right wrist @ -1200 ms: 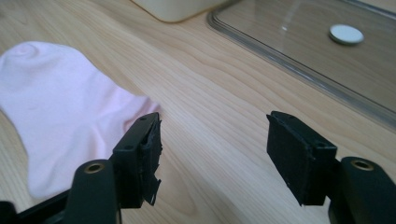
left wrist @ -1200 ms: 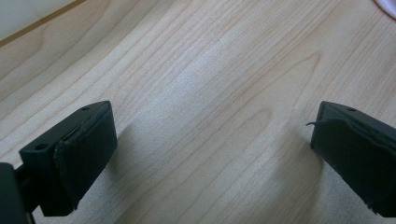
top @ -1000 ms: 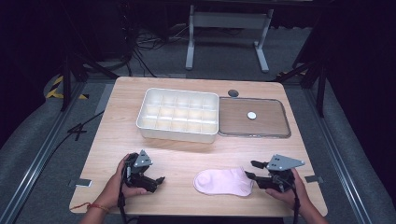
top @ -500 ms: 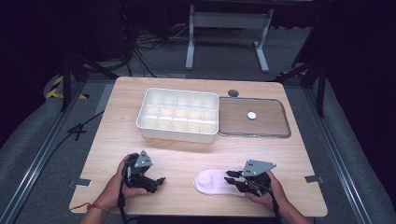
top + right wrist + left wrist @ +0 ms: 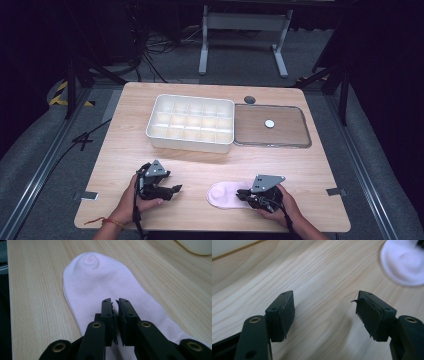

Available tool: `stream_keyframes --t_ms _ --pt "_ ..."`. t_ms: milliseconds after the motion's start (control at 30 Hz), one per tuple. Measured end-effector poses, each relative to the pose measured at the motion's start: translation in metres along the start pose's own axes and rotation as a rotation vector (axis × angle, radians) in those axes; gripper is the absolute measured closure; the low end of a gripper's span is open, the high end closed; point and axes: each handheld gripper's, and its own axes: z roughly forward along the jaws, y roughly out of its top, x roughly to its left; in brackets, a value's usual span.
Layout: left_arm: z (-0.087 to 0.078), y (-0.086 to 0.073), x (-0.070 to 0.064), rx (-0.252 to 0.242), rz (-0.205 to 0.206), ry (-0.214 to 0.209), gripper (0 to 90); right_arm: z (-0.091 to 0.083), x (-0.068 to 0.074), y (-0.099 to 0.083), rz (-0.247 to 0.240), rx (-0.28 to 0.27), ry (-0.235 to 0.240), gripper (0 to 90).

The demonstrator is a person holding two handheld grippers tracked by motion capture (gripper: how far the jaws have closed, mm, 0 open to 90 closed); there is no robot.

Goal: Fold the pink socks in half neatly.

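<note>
Nearby, right tool [image 5: 116, 305] closed over pink sock [image 5: 100, 285], left tool [image 5: 325, 312] open, divided tray [image 5: 192, 122] beyond.

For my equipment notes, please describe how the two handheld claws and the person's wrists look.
Both the left claw and the right claw are black, each topped by a grey three-cornered plate and trailing a black cable. Their jaws are flat black blocks with worn pads and brass-coloured rivets. The left wrist wears a thin red-orange band; no sleeves show.
</note>
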Motion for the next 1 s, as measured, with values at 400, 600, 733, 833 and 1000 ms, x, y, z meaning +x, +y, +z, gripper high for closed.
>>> stream_keyframes --t_ms 400,600,733,833,1000 --pt "0.05 0.038 -0.052 0.037 0.099 -0.041 30.6 0.007 0.006 0.006 -0.031 -0.003 -0.016 84.3" --pt "0.056 0.038 -0.056 0.055 0.133 -0.017 29.1 0.007 0.005 0.006 -0.025 0.0 -0.008 84.4" --pt "0.06 0.038 -0.067 0.062 0.178 0.02 29.3 0.007 0.005 0.006 -0.027 0.0 -0.007 84.5" --pt "0.062 0.041 -0.072 0.067 0.185 0.009 33.2 0.008 0.005 0.006 -0.029 0.0 -0.007 84.7" --pt "0.061 0.043 -0.075 0.079 0.208 -0.043 55.3 0.008 0.006 0.006 -0.04 0.001 -0.013 84.8"
